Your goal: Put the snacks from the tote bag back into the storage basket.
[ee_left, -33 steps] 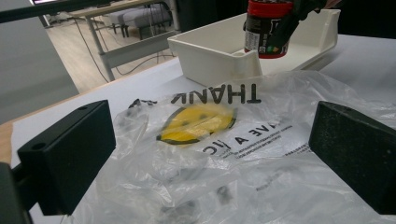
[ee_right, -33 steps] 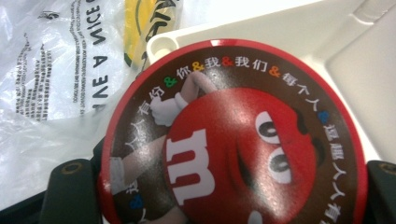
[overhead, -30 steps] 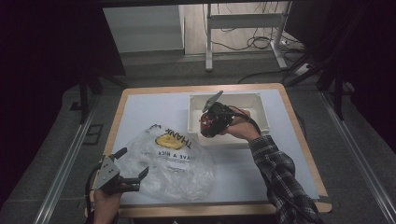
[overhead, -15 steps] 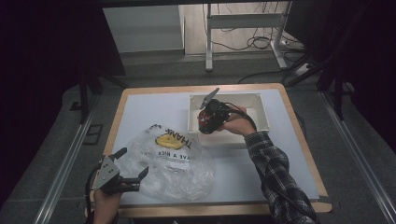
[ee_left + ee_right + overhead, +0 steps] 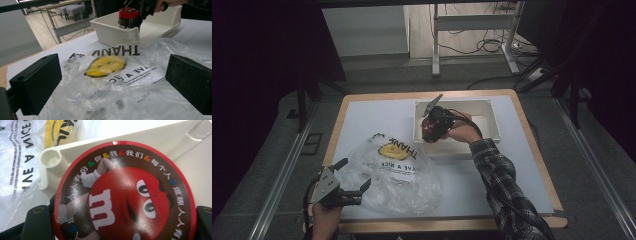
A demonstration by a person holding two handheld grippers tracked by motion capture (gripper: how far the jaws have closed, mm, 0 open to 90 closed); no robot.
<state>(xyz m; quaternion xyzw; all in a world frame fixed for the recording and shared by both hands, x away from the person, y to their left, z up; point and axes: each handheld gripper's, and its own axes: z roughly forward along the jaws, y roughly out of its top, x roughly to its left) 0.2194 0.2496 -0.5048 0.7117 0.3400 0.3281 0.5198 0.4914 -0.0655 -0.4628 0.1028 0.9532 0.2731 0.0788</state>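
Observation:
A round candy can (image 5: 125,195) with a red and brown lid is clamped between the jaws of my right gripper (image 5: 121,222), which is shut on it. In the high view the can (image 5: 430,132) hangs at the near-left corner of the white bin (image 5: 457,103). A clear plastic bag (image 5: 397,175) with a yellow smiley and black lettering lies crumpled on the table's front left. At the bag's left edge my left gripper (image 5: 354,173) stands open. In the left gripper view its jaws stand wide on either side of the bag (image 5: 105,67) without pressing it.
The white table top (image 5: 372,117) has a wooden rim. The bin's corner post (image 5: 52,162) sits just beside the can. Metal rails run along both sides of the table, and a desk frame with cables stands on the floor behind.
My right gripper has carried the can a little to the left and lower, toward the bin's near-left corner. The left gripper and the bag have stayed put.

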